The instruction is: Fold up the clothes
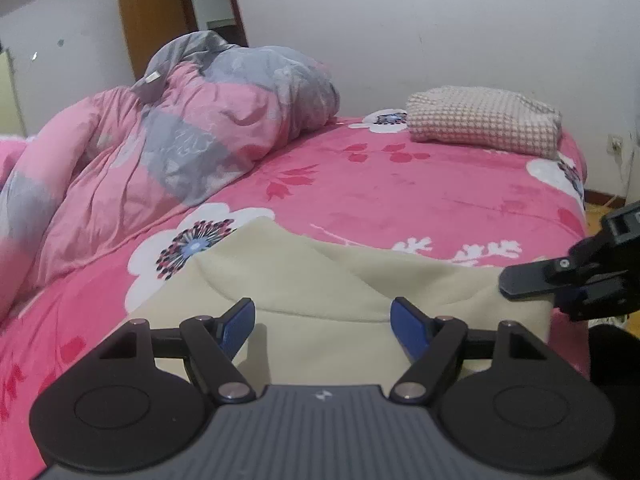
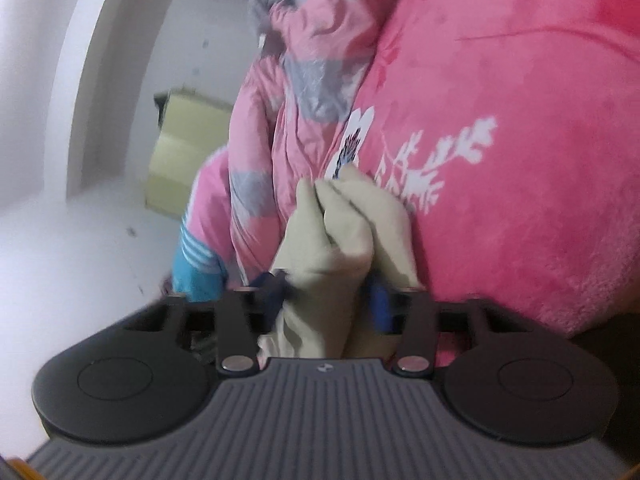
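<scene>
A cream garment (image 1: 320, 280) lies on the pink flowered bedspread (image 1: 400, 192) at the near edge of the bed. My left gripper (image 1: 323, 322) hovers over its near part, open, with nothing between its blue pads. My right gripper (image 1: 520, 284) shows at the right edge of the left wrist view, by the garment's right side. In the right wrist view, which is rolled sideways, the right gripper (image 2: 328, 300) is shut on a bunched fold of the cream garment (image 2: 344, 220), pressed between its blue pads (image 2: 378, 304).
A crumpled pink and grey duvet (image 1: 168, 148) is heaped at the back left of the bed. A folded checked garment (image 1: 484, 120) sits at the far right corner. White wall and a wooden door (image 1: 148, 16) stand behind. A blue striped cloth (image 2: 196, 264) shows in the right wrist view.
</scene>
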Demonstrator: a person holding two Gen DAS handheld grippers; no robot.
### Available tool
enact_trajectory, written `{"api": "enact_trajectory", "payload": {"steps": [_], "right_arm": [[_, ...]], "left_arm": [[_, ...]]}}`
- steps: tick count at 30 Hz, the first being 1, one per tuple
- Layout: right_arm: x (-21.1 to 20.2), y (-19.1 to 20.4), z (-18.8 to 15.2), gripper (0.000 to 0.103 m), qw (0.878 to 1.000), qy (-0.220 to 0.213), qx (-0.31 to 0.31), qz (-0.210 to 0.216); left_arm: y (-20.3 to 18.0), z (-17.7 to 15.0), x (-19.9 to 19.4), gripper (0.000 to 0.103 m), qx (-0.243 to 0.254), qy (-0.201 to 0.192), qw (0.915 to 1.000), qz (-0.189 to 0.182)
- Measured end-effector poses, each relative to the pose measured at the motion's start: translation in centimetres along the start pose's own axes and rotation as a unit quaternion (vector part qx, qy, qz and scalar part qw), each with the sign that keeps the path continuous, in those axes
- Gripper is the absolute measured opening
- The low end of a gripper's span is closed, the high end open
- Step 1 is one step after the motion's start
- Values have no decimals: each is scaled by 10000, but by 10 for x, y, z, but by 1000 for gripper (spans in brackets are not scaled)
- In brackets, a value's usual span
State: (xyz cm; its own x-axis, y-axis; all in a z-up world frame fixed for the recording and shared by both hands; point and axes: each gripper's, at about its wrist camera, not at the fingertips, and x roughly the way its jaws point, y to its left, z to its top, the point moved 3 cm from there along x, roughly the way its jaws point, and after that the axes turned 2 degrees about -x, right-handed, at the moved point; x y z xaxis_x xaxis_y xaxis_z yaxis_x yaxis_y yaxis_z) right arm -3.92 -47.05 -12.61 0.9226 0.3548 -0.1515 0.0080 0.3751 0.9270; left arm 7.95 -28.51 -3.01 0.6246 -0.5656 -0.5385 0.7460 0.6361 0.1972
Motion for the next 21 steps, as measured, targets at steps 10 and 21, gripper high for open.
{"api": "enact_trajectory", "payload": {"steps": [10,21], "right_arm": [[2,12,-6,48,9983,178,-553,-49],[11,33,-15,15,9870,45,-1581,-294]], "left_arm": [[13,-3,9,79,-437,177,9985,-264],[38,14,12,77,-741,-37,9972,108]]}}
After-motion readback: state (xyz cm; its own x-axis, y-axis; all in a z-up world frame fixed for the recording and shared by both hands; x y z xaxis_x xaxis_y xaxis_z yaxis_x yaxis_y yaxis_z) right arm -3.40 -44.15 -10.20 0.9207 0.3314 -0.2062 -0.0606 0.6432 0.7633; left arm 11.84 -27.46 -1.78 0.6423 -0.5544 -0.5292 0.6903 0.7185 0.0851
